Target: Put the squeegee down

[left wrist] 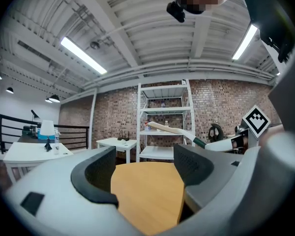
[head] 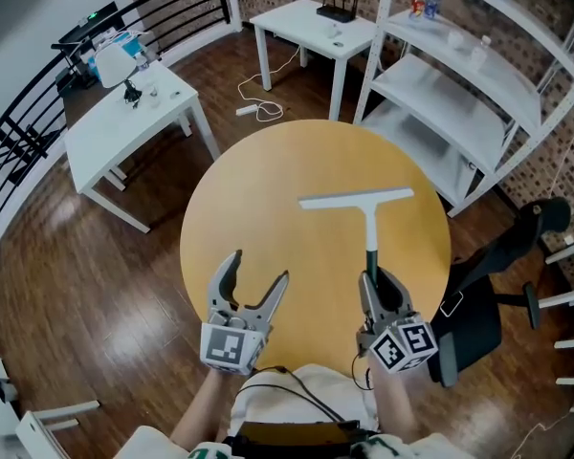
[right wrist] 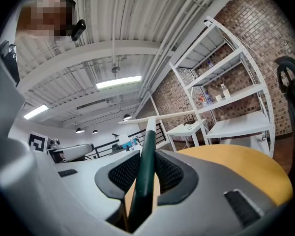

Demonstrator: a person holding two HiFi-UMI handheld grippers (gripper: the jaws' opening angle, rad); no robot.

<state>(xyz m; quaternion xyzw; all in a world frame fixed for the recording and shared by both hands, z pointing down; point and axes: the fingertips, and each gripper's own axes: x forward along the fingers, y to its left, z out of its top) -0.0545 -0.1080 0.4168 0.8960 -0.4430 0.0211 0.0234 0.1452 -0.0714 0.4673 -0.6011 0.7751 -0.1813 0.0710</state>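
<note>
Closest to the person, both tools are held low over the near edge of the round wooden desk (head: 268,185), pointing away from the body and about level. The left tool (head: 259,268) has its jaws spread wide with nothing between them but the bare desktop. It looks parked to one side, free to help and out of the other's way.

The right tool (head: 374,285) is doing the work. Its jaws are pinched tight on the dark green grip at the tail end of the squeegee (head: 369,220), so the pads clamp the handle from both sides. Holding it by the very end leaves the whole length reaching forward over the middle of the desk. The white shaft runs straight out to the long pale blade, which lies crosswise at the far end. From the left gripper view the blade seems to hang above the desktop rather than rest on it, so I'd judge it has yet to be set down. There is plenty of bare wood beneath it, and lowering the hand before loosening the grip looks like the natural move.

Off the desk's right edge stands a black chair (head: 488,299). Farther back are white shelving (head: 459,84) against a brick wall and two small white side desks (head: 124,127), well apart from all this.
</note>
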